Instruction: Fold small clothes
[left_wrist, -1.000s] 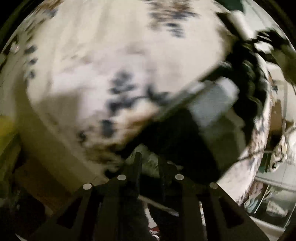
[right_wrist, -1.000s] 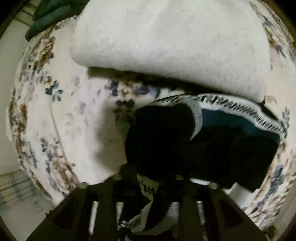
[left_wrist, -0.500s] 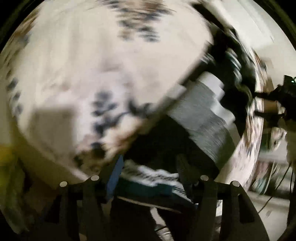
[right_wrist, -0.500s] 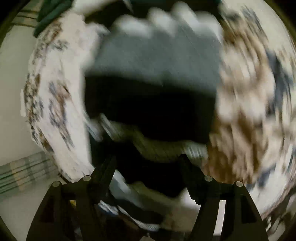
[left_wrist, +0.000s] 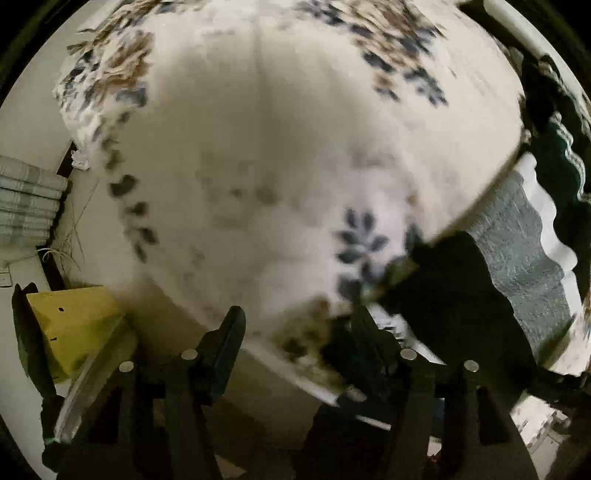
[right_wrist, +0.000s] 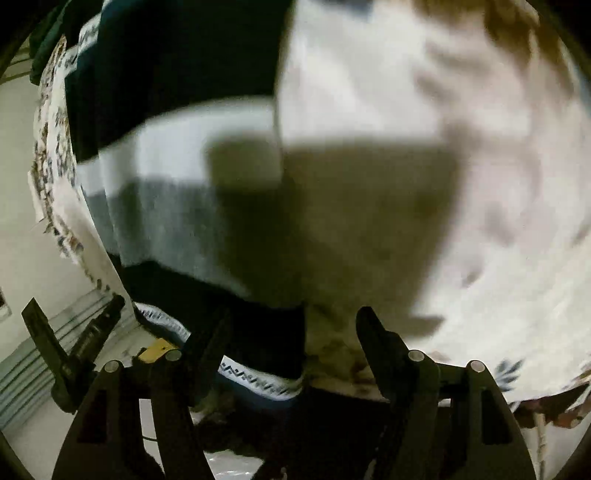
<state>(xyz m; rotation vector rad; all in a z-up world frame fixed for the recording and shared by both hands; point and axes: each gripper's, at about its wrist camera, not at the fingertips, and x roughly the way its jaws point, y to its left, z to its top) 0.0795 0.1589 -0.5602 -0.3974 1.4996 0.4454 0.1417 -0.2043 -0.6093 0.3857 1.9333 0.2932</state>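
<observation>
**Operator:** Dark knit fabric with grey and white bands: where does it sit relative to the right gripper (right_wrist: 295, 332)?

**Technician:** The striped garment (right_wrist: 177, 192) lies flat on the floral cover (right_wrist: 461, 184), ahead of the tool and to its left. Its near black edge, with a patterned white hem, reaches between the two fingers. The fingers stand spread wide, one over the garment's near edge and one over the bare cover. No cloth is gripped between them. A squarish shadow falls across garment and cover just ahead of the tips.

**Operator:** And the left gripper (left_wrist: 295, 325)?

**Technician:** Its fingers are also spread apart, with only the floral cover (left_wrist: 277, 166) in the gap between them. The striped garment (left_wrist: 517, 251) appears ahead and to the right of this tool: black section nearest, then the grey band, then the white band. The black section lies just beside the tool's right finger; contact cannot be confirmed because that area is blurred.

**Operator:** Anything else in the field?

**Technician:** A yellow box (left_wrist: 74, 321) sits below the cover's edge, left of the left tool. A black clamp-like tool (right_wrist: 74, 354) shows left of the right gripper, off the cover.
</observation>
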